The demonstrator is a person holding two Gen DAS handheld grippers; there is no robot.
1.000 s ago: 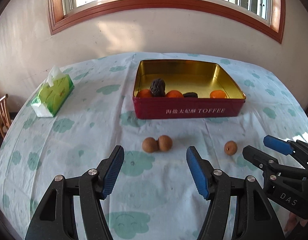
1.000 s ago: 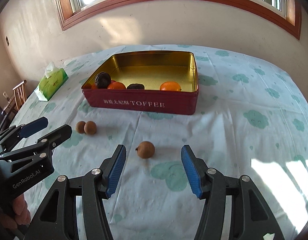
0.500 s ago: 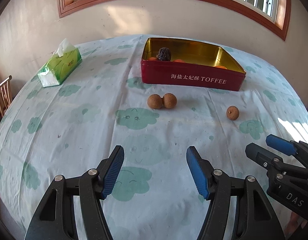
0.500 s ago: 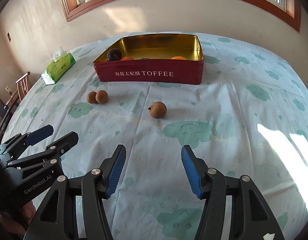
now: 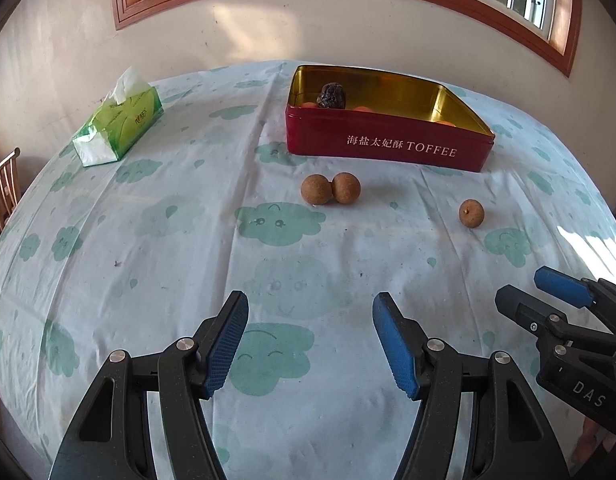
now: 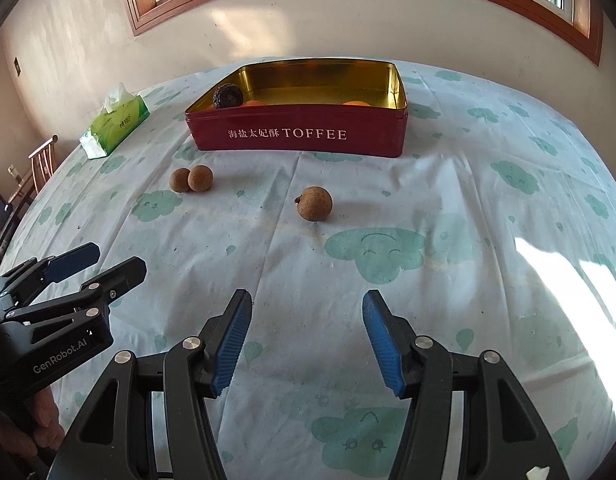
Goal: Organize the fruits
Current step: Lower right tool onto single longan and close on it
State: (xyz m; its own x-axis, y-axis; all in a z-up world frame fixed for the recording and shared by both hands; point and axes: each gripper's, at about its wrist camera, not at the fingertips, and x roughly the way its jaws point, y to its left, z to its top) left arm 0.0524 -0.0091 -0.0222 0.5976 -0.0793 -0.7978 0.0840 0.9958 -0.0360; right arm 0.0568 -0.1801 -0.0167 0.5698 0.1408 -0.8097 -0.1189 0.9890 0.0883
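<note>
Grippers, mine, left (image 5: 310, 340) and right (image 6: 307, 338), hung half-wide, empty, above table's (image 6: 488, 208) near edge; three longans unboxed. Next: reach lone longan (image 6: 315, 203), pinch gently, carry to toffee tin (image 6: 300, 134).

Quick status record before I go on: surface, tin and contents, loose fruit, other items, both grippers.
surface: table under a cloud-print cloth
tin: red TOFFEE tin, lid off, at the far side
in tin: dark wrinkled fruit and orange fruits, mostly hidden by the wall
loose fruit: pair of brown fruits touching each other; single brown fruit apart from them, all in front of the tin
other: green tissue pack at the far left
left gripper: open, empty
right gripper: open, empty
</note>
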